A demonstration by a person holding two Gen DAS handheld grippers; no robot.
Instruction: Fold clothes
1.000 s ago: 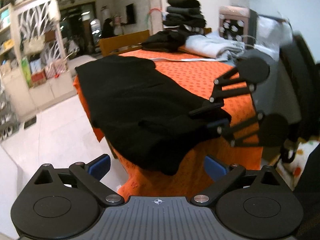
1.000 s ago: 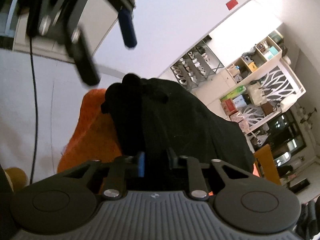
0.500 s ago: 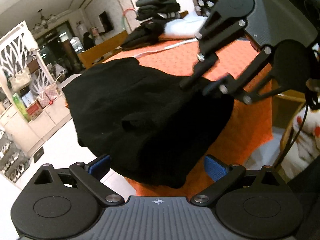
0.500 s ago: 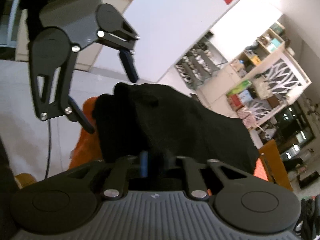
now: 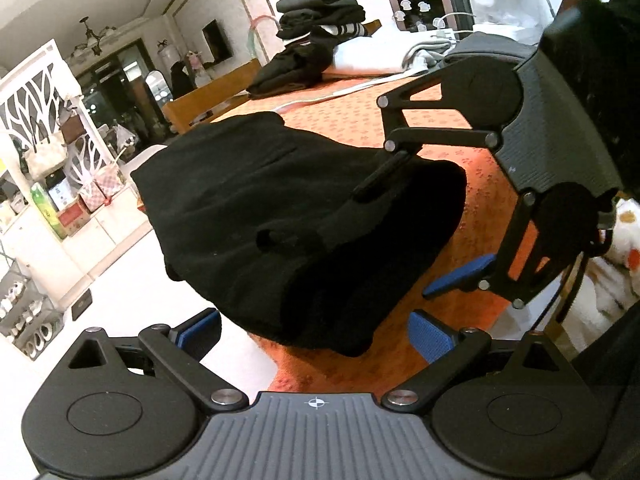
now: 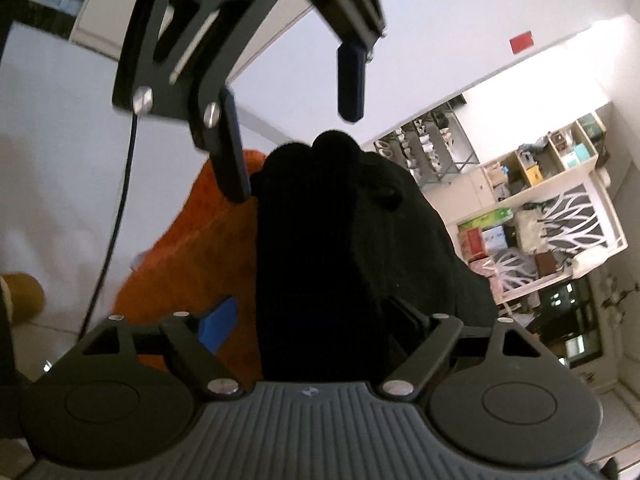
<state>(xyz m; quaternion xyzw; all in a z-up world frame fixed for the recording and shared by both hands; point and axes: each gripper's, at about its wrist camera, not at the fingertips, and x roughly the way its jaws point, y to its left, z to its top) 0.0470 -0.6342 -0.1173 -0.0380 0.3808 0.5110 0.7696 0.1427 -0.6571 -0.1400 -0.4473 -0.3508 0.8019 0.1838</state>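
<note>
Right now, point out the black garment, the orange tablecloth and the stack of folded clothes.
black garment (image 5: 280,216), left wrist view, middle of top surface.
orange tablecloth (image 5: 488,184), left wrist view, bare patch beside garment.
stack of folded clothes (image 5: 320,4), left wrist view, stack's middle.

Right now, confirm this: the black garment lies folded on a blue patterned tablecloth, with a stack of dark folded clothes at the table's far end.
Wrong on the colour. The black garment lies on an orange patterned tablecloth, not a blue one. The left wrist view shows it, with the stack of dark folded clothes at the far end.
</note>
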